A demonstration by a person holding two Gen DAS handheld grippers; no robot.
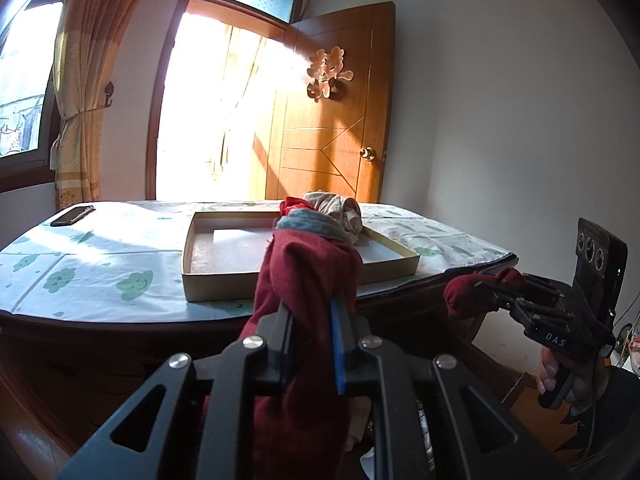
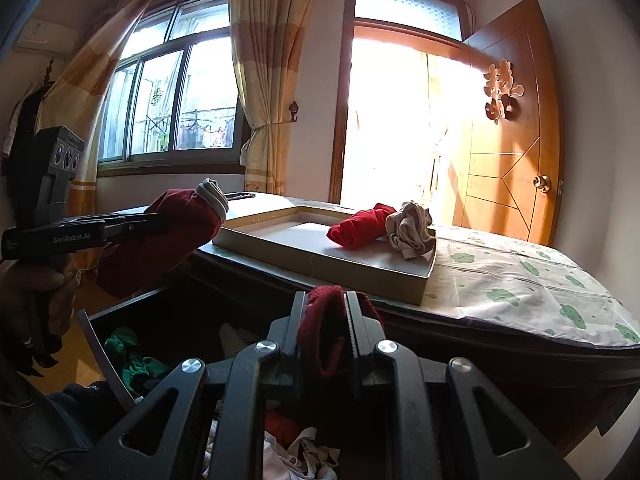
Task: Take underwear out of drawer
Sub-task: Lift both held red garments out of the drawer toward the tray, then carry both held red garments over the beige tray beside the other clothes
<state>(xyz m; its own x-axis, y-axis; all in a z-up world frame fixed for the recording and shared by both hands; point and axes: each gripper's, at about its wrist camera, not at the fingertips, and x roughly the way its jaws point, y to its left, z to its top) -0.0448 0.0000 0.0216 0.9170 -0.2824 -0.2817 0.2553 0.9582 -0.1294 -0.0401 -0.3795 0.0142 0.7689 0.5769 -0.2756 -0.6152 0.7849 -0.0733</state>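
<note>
A dark red underwear [image 1: 304, 280] is pinched by both the left tongs [image 1: 310, 320] and right tongs [image 2: 326, 312], above the open drawer [image 2: 120, 344] at lower frame; it should be carried level to the tray [image 2: 320, 264] on the worktop [image 2: 520, 280].

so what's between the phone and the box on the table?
Nothing: bare cloth between phone and box, in the left wrist view.

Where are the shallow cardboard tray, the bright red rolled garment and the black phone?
Shallow cardboard tray [image 2: 320, 266]: right wrist view, near side wall.
Bright red rolled garment [image 2: 356, 230]: right wrist view, middle of the roll.
Black phone [image 1: 73, 215]: left wrist view, middle of its screen.
</note>
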